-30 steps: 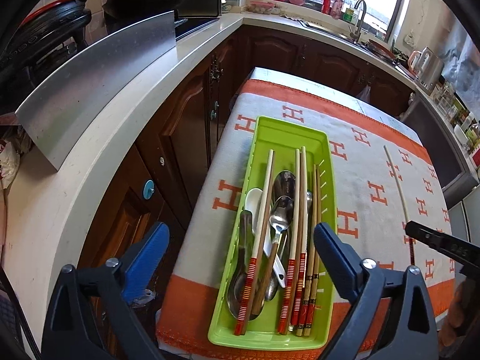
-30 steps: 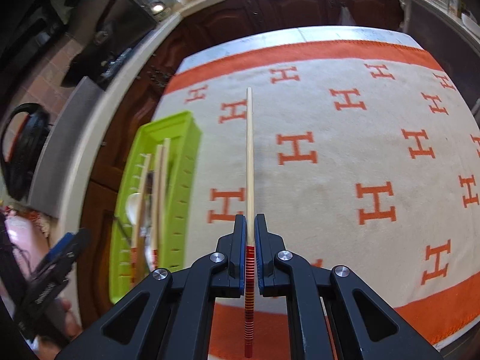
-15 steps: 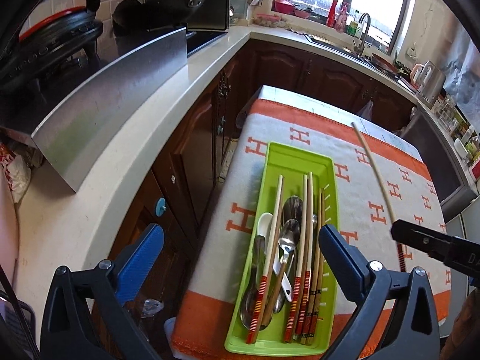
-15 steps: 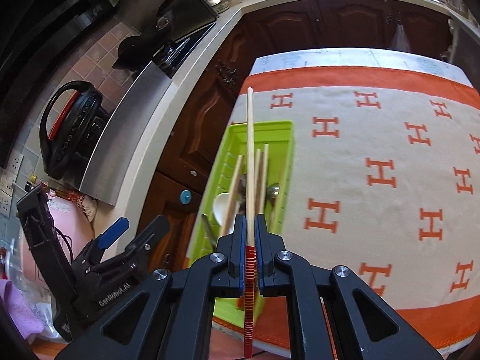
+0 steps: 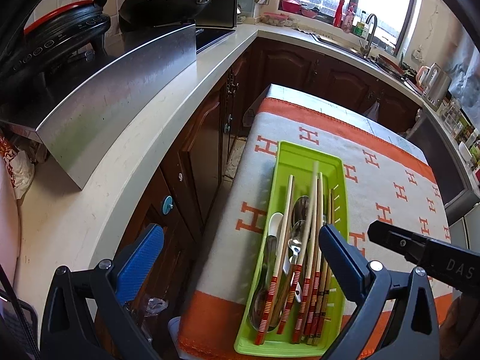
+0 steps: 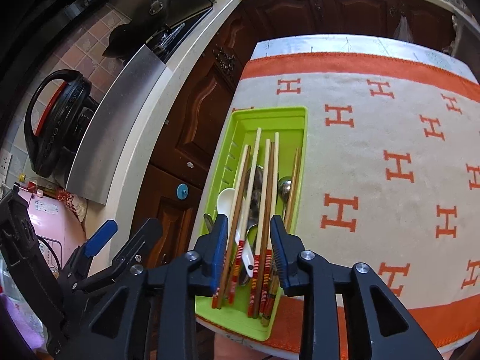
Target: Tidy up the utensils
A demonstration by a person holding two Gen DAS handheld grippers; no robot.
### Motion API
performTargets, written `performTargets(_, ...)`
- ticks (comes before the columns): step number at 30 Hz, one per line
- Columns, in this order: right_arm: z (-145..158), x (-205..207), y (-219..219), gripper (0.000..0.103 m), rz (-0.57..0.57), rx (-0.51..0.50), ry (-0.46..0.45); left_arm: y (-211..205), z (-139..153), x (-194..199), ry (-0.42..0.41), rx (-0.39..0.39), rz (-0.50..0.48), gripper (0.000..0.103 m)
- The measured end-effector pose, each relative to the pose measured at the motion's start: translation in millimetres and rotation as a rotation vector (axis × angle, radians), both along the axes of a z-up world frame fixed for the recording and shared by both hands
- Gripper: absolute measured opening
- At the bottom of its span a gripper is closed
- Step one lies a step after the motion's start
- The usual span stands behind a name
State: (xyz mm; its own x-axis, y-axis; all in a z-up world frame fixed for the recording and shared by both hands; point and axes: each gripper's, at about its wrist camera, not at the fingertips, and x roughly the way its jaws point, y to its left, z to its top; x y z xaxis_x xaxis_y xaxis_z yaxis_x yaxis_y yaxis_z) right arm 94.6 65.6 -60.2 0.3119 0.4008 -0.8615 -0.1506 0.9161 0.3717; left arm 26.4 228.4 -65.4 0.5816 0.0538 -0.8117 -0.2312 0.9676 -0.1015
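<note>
Your green tray (image 6: 271, 115) holds the chopsticks (image 6: 260, 198), metal spoons (image 5: 295, 240) and a white spoon (image 6: 225, 199). It sits at the cloth's (image 6: 390, 150) 9 o'clock edge, with bare cloth toward 3 o'clock. Your right gripper (image 6: 249, 250) and left gripper (image 5: 240, 255) are both spread wide, holding nothing

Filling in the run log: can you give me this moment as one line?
right tongs: open, empty, over green tray | left tongs: open, empty | chopsticks, spoons in tray | cloth: no utensils seen
</note>
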Motion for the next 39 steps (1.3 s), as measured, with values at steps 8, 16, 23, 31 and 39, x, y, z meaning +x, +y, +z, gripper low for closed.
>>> performTargets(8,7.4,-11.1,-11.5,0.032,0.019,-0.069,-0.072,-10.6,-1.5,-0.7,0.011,-0.001,-0.026,0.102)
performTargets(16,10.0,-22.3,-29.6,0.032,0.013,-0.1,-0.103,-25.9,-0.1,-4.9,0.014,0.013,-0.061,0.102)
performTargets(23,9.7,-33.6,-51.0,0.033,-0.012,-0.117,-0.127,-41.3,0.0,-10.0,0.025,0.024,-0.096,0.102)
performTargets(31,-0.9,-53.3,-97.5,0.033,-0.066,-0.186,-0.181,-75.0,-9.3,-17.2,0.049,0.006,-0.151,0.102)
performTargets(39,-1.6,-83.6,-164.0,0.033,-0.138,-0.241,-0.252,-132.2,-3.7,-26.1,0.004,0.002,-0.229,0.102)
